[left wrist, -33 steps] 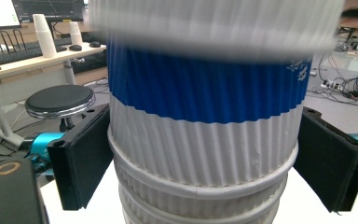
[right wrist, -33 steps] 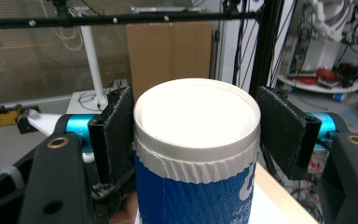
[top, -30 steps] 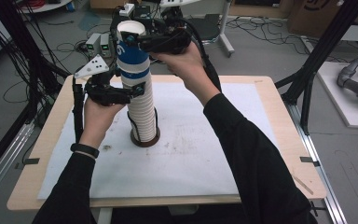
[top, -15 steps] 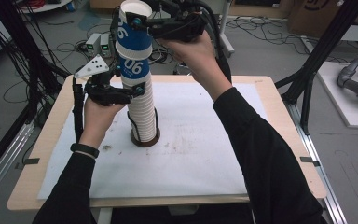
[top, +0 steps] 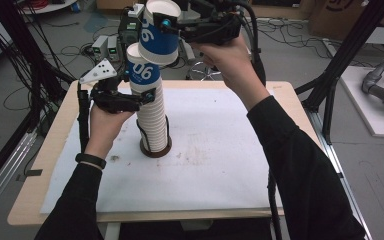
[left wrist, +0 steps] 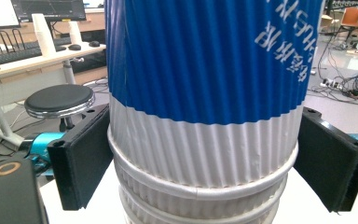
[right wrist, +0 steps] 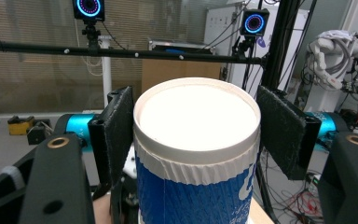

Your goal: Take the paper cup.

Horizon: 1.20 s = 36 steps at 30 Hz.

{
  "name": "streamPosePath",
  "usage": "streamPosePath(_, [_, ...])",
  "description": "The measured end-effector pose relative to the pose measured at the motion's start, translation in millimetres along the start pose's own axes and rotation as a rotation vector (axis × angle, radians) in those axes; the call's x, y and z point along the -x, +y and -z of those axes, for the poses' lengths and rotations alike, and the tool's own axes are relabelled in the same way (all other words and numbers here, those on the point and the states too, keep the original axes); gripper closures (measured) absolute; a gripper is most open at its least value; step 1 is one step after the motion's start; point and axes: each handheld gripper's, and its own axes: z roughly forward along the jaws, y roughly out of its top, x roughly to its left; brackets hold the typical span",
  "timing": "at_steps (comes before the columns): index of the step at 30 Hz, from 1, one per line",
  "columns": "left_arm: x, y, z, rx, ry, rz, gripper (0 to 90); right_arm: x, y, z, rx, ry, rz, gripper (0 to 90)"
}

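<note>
I take the stack of cups (top: 152, 117) as my landmark: it stands upright near the middle of the tabletop (top: 280, 100), its long axis running straight up from a dark round base (top: 156, 150).

The left claw (top: 147, 95) sits at the stack's upper part, level, one pad on each side of the ribbed white band of the stack's top cup (top: 144, 75). In the left gripper view the left-hand pad (left wrist: 81, 156) touches the wall, while the other pad appears to stand just clear of it, so I judge this a loose brace, the claw set wide around the cup (not a firm pinch).

Above the stack and a little off to its right, the right claw (top: 172, 22) holds the lifted cup (top: 159, 37), pads clamped on its rim band (right wrist: 196, 154). That cup tilts, its foot leaning back toward the stack's mouth and apparently near or overlapping its rim.

What matters next, I judge, is pulling the lifted cup along the stack's upright axis, while the left claw keeps the stack down.
</note>
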Motion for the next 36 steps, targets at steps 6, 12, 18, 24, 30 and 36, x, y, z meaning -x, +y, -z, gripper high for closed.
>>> streamPosePath(6, [-0.3, 0.2, 0.7, -0.005, -0.001, -0.002, 11.9, 0.2, -7.5, 19.8, -0.013, -0.006, 0.008, 31.3])
streamPosePath(12, [-0.6, 0.3, 0.8, -0.006, -0.002, -0.001, 11.9, 3.4, -23.5, 44.0, -0.018, -0.025, -0.006, 31.3])
streamPosePath(18, [-0.9, 0.2, 0.9, -0.004, -0.001, 0.002, 11.8, 6.3, -42.4, 63.1, -0.030, -0.030, -0.033, 31.3])
streamPosePath(24, [-0.8, 0.3, 1.2, -0.005, -0.001, 0.000, 11.9, 5.0, -65.2, 78.5, -0.048, -0.031, -0.046, 31.3])
streamPosePath(30, [-0.6, -0.1, 1.1, -0.001, 0.001, 0.001, 11.9, -6.1, -91.2, 92.7, -0.071, -0.009, -0.050, 31.3])
streamPosePath(36, [-0.6, -0.3, 1.0, -0.001, 0.001, 0.001, 11.8, -15.8, -111.7, 101.1, -0.091, -0.002, -0.053, 31.3])
